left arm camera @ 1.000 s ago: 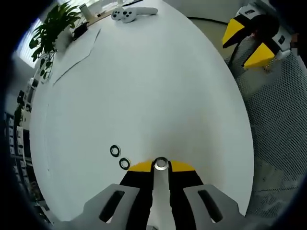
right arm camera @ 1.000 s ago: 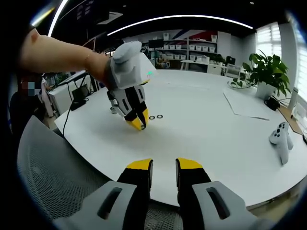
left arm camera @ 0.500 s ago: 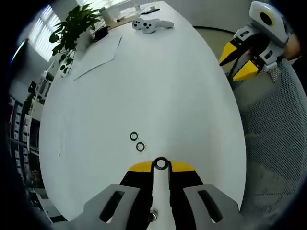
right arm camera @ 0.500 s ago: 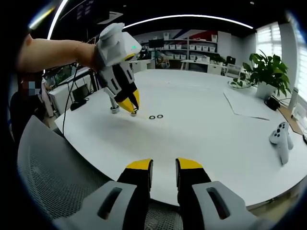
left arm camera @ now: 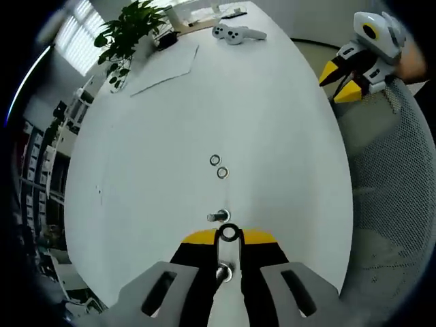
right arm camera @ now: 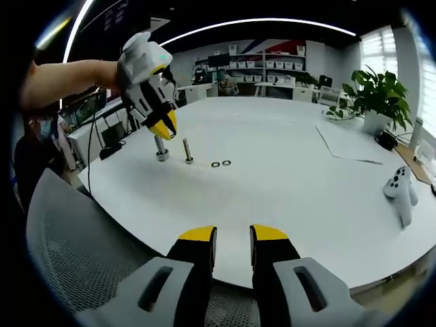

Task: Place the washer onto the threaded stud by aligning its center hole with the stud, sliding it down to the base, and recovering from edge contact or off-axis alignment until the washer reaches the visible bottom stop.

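Lifted off both studs (right arm camera: 187, 151), left claw (right arm camera: 162, 129) looks shut; right claw (right arm camera: 233, 238) slightly parted near table edge (right arm camera: 136, 211).

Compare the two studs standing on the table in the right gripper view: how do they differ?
The thin stud is slim and taller; the thick stud is stouter, with a wider base. The thin stud stands nearer the two washers; the thick stud stands farther from them, under the left tongs. Both stand upright on the white table, bare of washers.

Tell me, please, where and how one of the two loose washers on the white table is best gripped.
Grip the nearer washer across its outer rim, coming straight down from above. It lies flat and thin on the table, so only the rim offers purchase; its neighbour sits close, so probably close the jaws crosswise to the pair.
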The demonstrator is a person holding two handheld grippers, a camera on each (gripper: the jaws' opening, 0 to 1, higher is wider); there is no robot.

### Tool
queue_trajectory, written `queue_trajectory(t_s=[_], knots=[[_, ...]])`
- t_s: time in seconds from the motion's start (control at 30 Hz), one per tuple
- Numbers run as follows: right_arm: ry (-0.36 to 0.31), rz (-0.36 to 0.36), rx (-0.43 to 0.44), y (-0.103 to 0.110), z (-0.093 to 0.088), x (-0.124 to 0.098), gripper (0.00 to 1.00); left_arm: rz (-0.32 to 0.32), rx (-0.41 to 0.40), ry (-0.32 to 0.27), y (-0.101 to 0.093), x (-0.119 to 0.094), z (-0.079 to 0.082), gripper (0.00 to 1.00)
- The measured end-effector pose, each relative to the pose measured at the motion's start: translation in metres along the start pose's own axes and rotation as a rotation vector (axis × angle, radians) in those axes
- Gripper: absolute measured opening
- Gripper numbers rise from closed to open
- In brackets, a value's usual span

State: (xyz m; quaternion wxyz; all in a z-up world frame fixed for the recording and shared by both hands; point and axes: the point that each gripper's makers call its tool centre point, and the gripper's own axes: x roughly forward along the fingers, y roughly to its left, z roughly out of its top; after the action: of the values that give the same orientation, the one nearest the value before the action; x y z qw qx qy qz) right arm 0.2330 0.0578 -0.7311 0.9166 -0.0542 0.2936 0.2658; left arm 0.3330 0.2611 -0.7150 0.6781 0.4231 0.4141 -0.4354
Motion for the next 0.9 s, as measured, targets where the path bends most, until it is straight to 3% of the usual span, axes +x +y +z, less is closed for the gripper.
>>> queue_trajectory(t_s=[0.4, 0.9], knots=[[-0.012, -0.019, 0.036, -0.004, 0.000, -0.001, 0.22, 0.012, -0.023, -0.038, 0.013, 0.010, 0.006, 0.09], [0.009, -0.019, 0.036, -0.003, -0.003, -0.001, 0.22, -0.013, -0.063, -0.035, 0.017, 0.028, 0.008, 0.09]])
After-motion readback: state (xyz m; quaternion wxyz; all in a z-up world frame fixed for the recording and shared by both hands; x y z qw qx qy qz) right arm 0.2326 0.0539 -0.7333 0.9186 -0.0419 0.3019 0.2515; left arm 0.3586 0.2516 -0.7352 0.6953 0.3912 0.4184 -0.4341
